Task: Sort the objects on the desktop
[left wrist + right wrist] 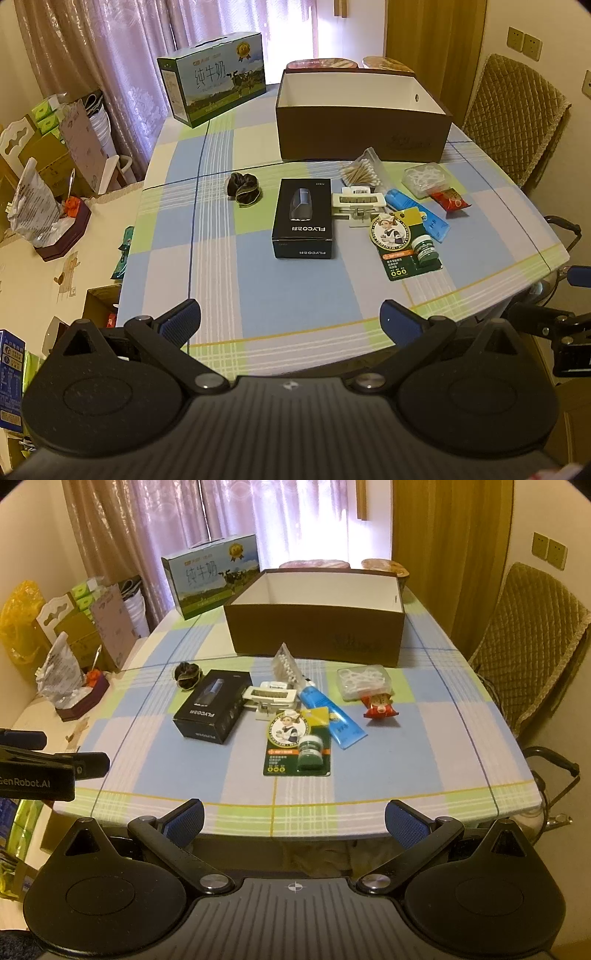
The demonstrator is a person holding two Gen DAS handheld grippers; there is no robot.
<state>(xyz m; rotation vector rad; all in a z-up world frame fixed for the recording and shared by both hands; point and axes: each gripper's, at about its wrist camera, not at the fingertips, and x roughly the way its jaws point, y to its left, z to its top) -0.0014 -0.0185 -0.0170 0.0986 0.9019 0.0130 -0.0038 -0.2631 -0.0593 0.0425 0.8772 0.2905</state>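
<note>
An open brown box point(364, 134) point(317, 635) with a white inside stands at the table's far side. In front of it lie a black shaver box point(303, 218) point(212, 710), a dark hair scrunchie point(243, 187) point(188, 674), a bag of cotton swabs point(364, 170) point(286, 664), a white clip point(358, 205) point(271, 698), a blue tube point(419, 214) point(332, 714), a green blister card point(404, 247) point(298, 744), a clear case of floss picks point(426, 178) point(364, 679) and a red snack packet point(453, 199) point(380, 705). My left gripper point(290, 325) and right gripper point(293, 819) hover open over the near table edge, holding nothing.
A milk carton case point(212, 79) point(210, 579) stands at the far left of the checked tablecloth point(280, 288) point(207, 760). A padded chair point(515, 110) point(528, 642) is at the right. Boxes and bags crowd a side surface on the left point(48, 192) point(74, 664).
</note>
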